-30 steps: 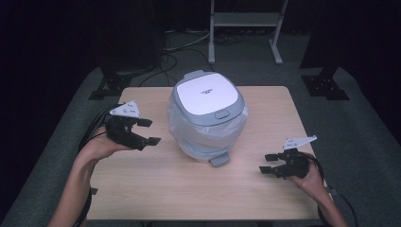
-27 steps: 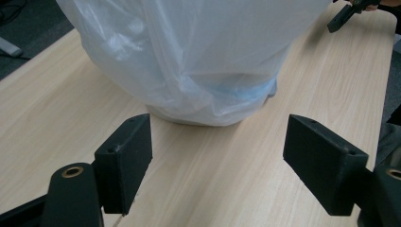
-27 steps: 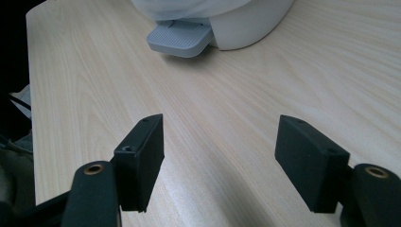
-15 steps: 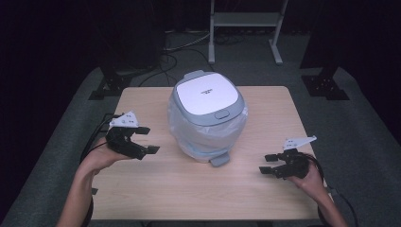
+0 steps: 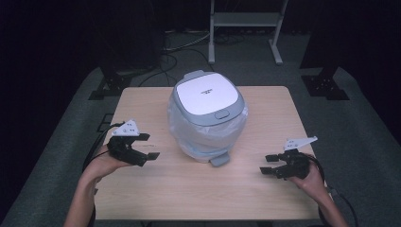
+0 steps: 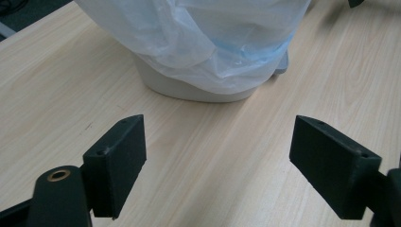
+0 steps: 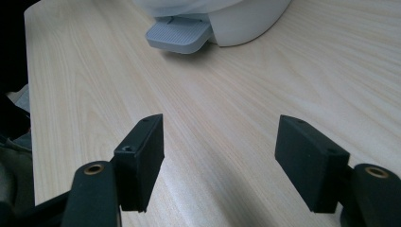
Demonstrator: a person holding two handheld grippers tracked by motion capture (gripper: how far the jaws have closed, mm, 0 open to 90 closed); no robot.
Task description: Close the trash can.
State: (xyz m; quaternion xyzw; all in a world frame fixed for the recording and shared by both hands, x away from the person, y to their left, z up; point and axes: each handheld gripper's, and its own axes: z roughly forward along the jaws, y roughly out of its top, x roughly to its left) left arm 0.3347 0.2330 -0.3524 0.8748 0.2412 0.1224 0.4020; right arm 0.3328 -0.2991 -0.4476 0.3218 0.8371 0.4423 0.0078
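Pedal bin: the pedal bin (image 5: 207, 118) stands at the middle of the tabletop (image 5: 189, 189), white lid shut, a clear liner bag (image 6: 203, 42) bunched around its body, the grey pedal (image 5: 220, 159) sticking out at 6 o'clock.
Left gripper: the left gripper (image 5: 146, 152) sits at 9 o'clock of the bin, near it but apart. It has sunk since a second ago, when it was held higher over the left edge; now it hangs low over the wood.
Left fingers: wide apart, just been opening, nothing between them but bare tabletop; the bin's base lies ahead of them.
Right gripper: the right gripper (image 5: 268, 165) rests at 4 o'clock of the bin, in the same spot as before.
Right fingers: wide, empty, aimed toward the pedal (image 7: 178, 34), well short of it.
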